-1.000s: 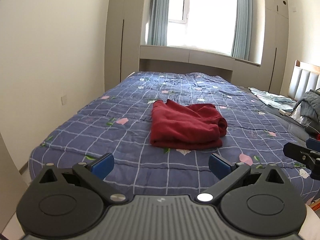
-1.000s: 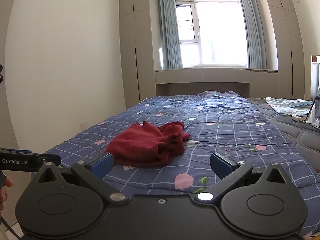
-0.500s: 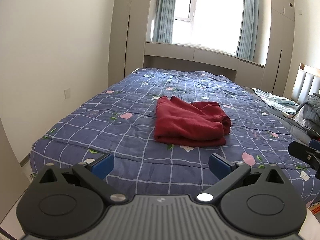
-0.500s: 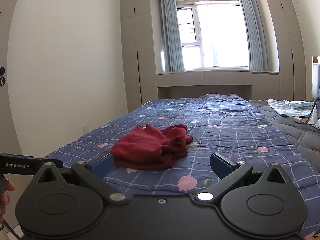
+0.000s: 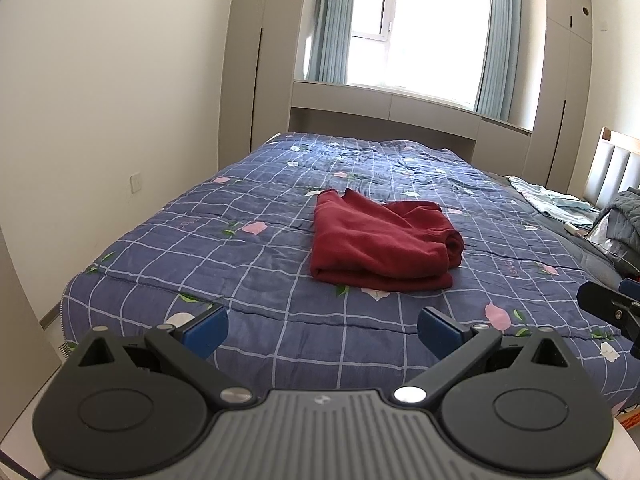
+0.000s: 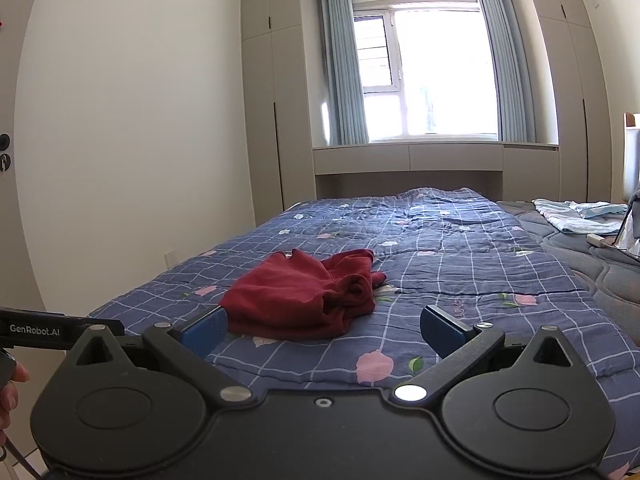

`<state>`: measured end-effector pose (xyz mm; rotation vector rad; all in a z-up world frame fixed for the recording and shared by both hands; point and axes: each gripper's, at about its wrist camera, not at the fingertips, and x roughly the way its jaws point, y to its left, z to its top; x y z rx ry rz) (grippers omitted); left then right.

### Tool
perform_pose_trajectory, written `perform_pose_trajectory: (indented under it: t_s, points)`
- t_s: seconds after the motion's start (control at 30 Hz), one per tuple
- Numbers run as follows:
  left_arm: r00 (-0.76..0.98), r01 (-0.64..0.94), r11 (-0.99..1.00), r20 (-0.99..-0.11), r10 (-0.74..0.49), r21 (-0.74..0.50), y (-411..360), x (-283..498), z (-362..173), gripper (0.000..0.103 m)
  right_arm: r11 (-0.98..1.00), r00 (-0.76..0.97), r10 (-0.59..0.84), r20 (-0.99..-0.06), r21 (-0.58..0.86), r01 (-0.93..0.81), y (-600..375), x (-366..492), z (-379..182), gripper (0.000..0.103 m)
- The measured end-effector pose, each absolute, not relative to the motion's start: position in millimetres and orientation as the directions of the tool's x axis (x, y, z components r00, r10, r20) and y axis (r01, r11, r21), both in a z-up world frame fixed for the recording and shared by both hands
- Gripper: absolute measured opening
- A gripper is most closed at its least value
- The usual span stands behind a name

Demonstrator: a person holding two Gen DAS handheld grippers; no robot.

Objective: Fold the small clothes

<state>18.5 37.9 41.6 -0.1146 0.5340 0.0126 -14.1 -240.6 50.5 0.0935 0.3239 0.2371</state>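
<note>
Both wrist views have tilted upward and drawn back over the past second. The crumpled dark red fleece garment (image 5: 384, 246) now sits lower in each frame, with more wall and window above it. The garment itself shows no displacement on the blue checked floral quilt (image 5: 256, 264) (only the cameras moved).

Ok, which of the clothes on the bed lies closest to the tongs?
The dark red garment, bunched mid-quilt just ahead of both open tongs. The pale blue clothes and the grey pile lie far off at the headboard side.
</note>
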Motion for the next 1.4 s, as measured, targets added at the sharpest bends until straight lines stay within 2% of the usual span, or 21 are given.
perform_pose_trajectory:
  t_s: [0.93,1.2,1.4]
  points:
    - [0.853,-0.058,0.994,-0.522,-0.001,-0.097,37,20,42,0.103,0.968,0.919,0.245,-0.308,0.12,-0.218,-239,-13,50,0.102]
    - [0.846,-0.072,0.983,-0.532,-0.031,-0.171,45,21,40,0.103,0.969,0.915,0.242,-0.322,0.122,-0.213,-240,-12,43,0.103]
    - [0.835,-0.097,0.984,-0.551,0.001,-0.146,45,27,34,0.103,0.969,0.905,0.246,-0.346,0.123,-0.216,-240,-7,38,0.103]
